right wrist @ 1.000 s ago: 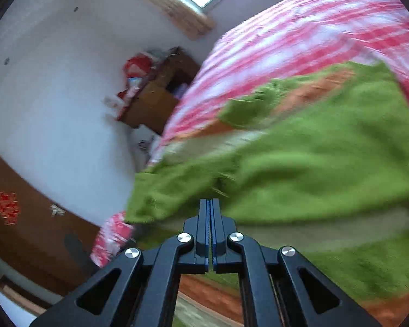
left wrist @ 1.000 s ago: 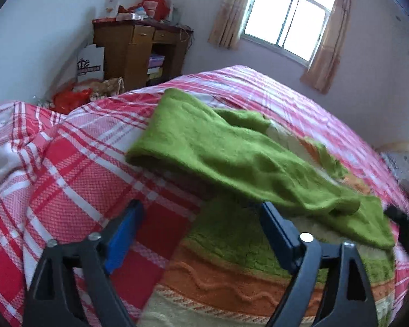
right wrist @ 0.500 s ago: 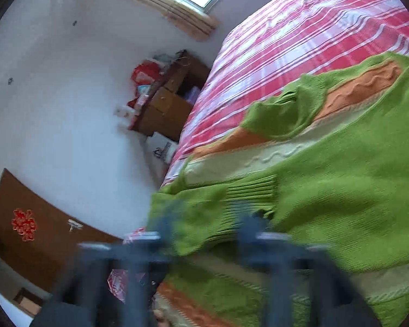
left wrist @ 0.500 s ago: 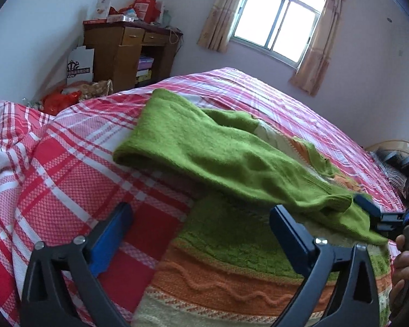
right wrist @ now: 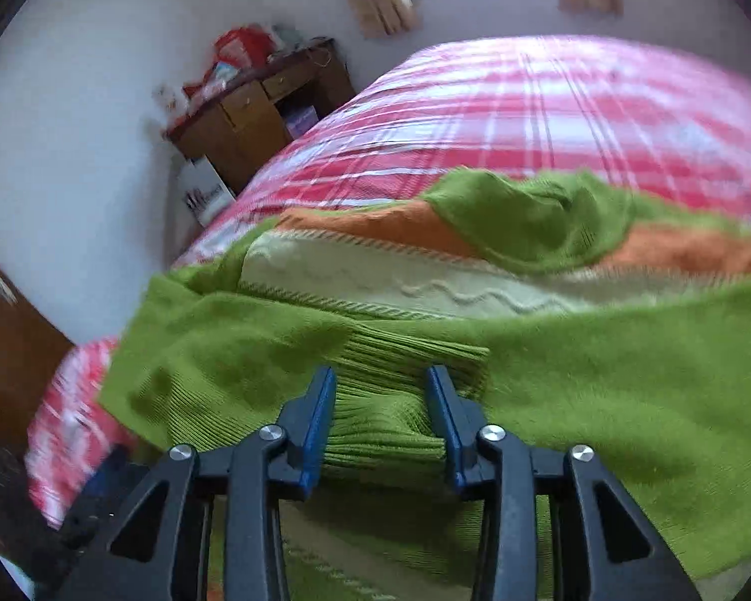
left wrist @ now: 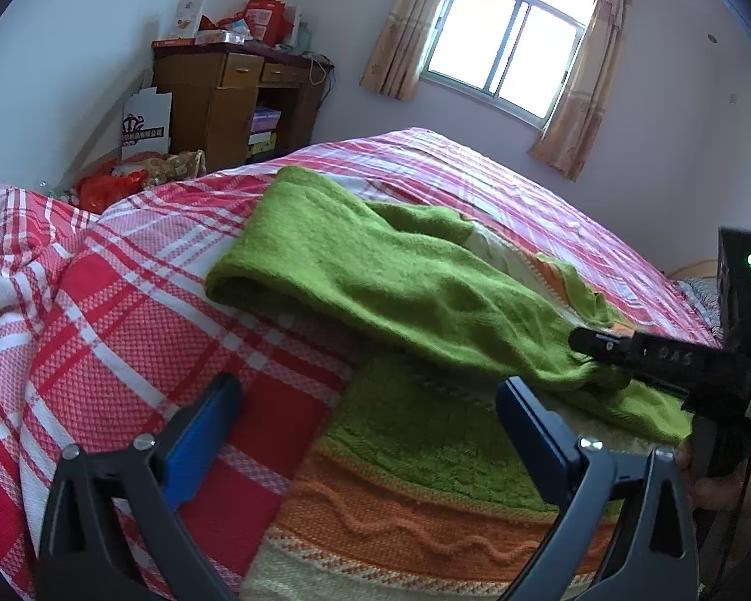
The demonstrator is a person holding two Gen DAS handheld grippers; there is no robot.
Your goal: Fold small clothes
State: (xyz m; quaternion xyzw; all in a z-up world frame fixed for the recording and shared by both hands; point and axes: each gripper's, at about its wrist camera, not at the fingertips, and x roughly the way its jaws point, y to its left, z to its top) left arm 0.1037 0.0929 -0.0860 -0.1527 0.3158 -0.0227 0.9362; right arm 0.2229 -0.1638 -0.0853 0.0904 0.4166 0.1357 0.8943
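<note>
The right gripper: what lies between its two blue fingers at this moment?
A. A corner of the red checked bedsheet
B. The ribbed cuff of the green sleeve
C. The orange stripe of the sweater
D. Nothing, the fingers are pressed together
B. In the right wrist view the right gripper stands open, and the ribbed cuff of the green sleeve lies between its fingers.

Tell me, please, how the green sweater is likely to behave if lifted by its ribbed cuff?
The sweater will probably hang limp: its sleeve already lies draped and creased across the body. The thick fuzzy knit suggests it should not slip easily. The ribbed cuff, between the open right tool, may stretch.
</note>
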